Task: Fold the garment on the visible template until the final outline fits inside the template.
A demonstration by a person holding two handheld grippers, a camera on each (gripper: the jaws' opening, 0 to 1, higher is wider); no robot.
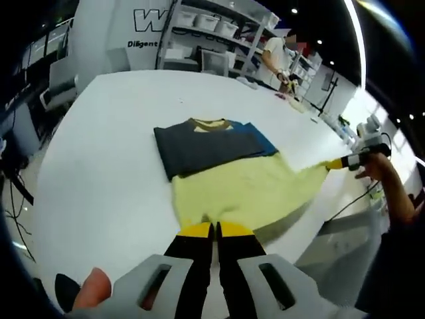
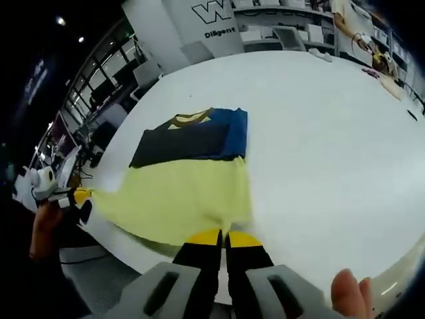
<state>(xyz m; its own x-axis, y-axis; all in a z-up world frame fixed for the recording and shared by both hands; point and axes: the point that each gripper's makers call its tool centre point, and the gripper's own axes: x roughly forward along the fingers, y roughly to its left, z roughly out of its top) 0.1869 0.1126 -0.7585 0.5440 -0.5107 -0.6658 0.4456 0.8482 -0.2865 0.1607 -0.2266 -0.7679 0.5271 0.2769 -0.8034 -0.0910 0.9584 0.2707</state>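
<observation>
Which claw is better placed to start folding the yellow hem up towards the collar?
Neither clearly: the left claw and right claw are each shut on a hem corner of the garment, so probably both together.

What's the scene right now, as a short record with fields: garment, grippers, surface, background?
garment: shirt, yellow lower part, dark and blue upper part, lying flat
left gripper: shut on the shirt's yellow hem
right gripper: shut on the hem's other corner
surface: white table
background: shelves, a person standing beyond the table
</observation>
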